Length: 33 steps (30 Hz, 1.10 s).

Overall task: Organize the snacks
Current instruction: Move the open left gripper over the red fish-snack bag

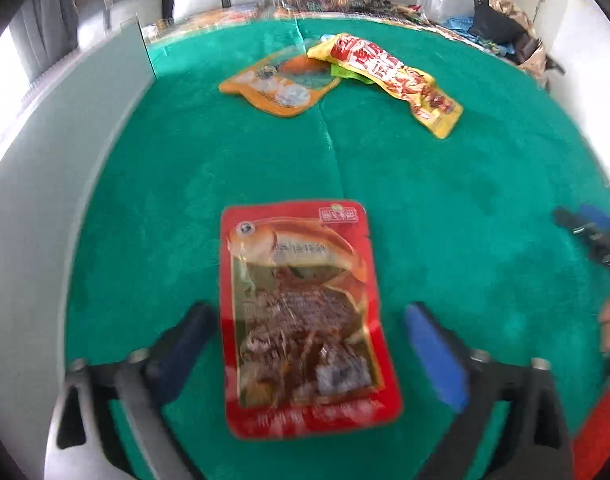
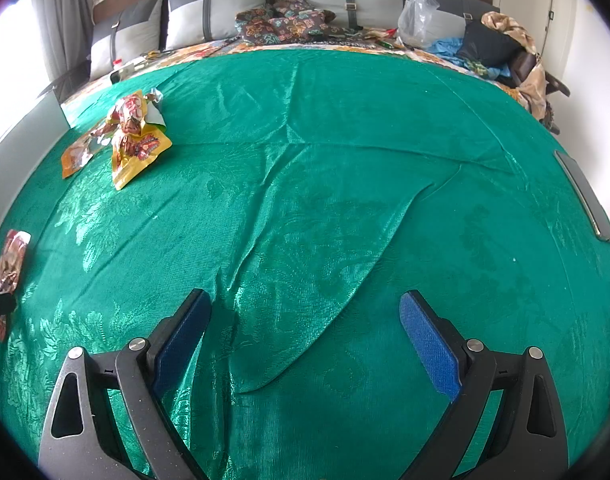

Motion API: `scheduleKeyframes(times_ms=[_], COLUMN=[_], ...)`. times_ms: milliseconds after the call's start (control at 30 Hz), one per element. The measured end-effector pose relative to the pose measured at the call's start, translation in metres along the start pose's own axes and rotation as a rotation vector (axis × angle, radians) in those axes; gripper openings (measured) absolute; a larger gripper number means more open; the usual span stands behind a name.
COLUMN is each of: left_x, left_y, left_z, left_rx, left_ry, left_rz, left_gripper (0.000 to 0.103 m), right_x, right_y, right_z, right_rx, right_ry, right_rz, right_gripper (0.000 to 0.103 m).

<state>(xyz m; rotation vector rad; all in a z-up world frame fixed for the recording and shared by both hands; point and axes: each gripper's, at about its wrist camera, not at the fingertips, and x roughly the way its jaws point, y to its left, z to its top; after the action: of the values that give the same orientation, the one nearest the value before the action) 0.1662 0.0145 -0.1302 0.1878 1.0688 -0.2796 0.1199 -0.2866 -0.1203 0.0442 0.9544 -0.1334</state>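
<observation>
A red fish snack packet [image 1: 301, 320] lies flat on the green bedspread [image 1: 445, 200], between the fingers of my left gripper [image 1: 309, 309]. That gripper is open and its blue pads do not press the packet. Farther back, an orange packet [image 1: 281, 84], a yellow-and-red packet [image 1: 401, 80] and a green one [image 1: 343, 72] lie in a loose pile. The right wrist view shows the same pile [image 2: 133, 136] at far left and the red packet [image 2: 11, 260] at the left edge. My right gripper [image 2: 305, 297] hangs open over bare, wrinkled cloth with nothing between its fingers.
Grey pillows [image 2: 213, 12], patterned cushions [image 2: 289, 20], a clear plastic bag [image 2: 419, 20] and heaped clothes [image 2: 501, 48] line the head of the bed. A flat dark object [image 2: 585, 196] lies at the right edge. A pale wall [image 1: 33, 200] runs along the left side.
</observation>
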Motion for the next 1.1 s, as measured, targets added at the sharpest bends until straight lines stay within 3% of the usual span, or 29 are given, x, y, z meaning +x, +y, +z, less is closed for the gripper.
scheduleKeyframes(times_ms=[133,1100], left_x=[-0.0007,-0.007], left_y=[0.004,0.0079], left_z=[-0.0027,-0.0088], left_rx=[-0.036,-0.05], left_ry=[-0.061,-0.085], left_rz=[0.004,0.006], left_gripper=[0.103,0.103], right_x=[-0.0003,-0.0005], right_y=[0.0,0.0011], right_z=[0.0003,0.0], right_rx=[0.0,0.0], right_ry=[0.0,0.002], right_rz=[0.0,-0.002], right_gripper=[0.097,0.098])
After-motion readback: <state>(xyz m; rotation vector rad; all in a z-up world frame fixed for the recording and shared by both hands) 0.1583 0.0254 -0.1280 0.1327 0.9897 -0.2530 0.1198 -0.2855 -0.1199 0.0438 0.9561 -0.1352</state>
